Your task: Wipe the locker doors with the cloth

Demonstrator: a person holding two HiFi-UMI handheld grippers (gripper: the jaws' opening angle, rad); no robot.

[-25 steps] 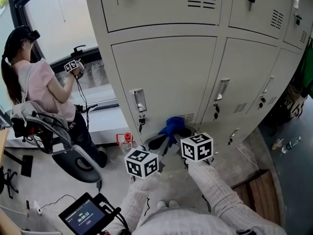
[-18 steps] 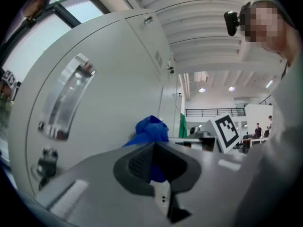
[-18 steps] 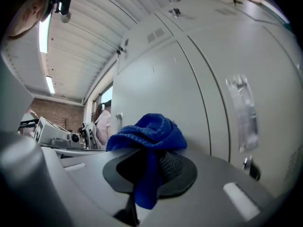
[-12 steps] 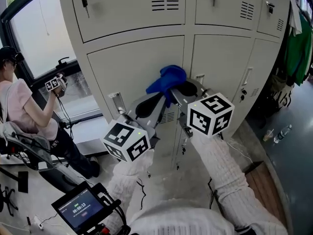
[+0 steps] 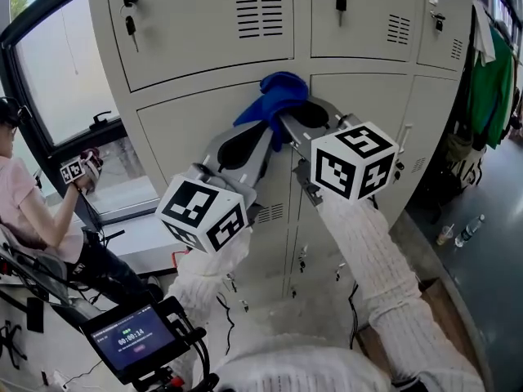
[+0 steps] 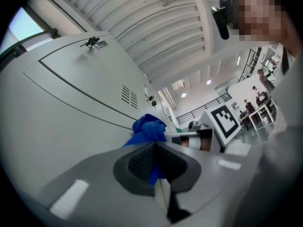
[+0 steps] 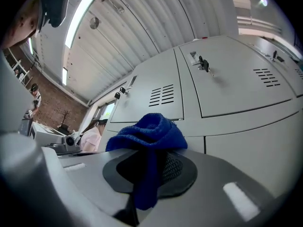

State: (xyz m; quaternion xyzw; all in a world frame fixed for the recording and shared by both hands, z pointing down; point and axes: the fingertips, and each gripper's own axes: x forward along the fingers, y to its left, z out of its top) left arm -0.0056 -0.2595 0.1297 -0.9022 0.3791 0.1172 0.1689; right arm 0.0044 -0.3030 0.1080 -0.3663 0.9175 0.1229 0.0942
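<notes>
Lockers (image 5: 204,47) in pale grey across the top of the head view, doors shut, vent slots near the upper right corners. Window (image 5: 57,80) along the left edge, with a seated person (image 5: 24,211) in pink below it. Left gripper (image 5: 265,133) and right gripper (image 5: 286,121) held up side by side, tips close, each with jaws pressed together on the same blue cloth (image 5: 278,92). Cloth bunched above the tips, at the seam between upper and lower doors; contact with the metal unclear. Keys (image 5: 131,24) hanging from the upper-left lock.
</notes>
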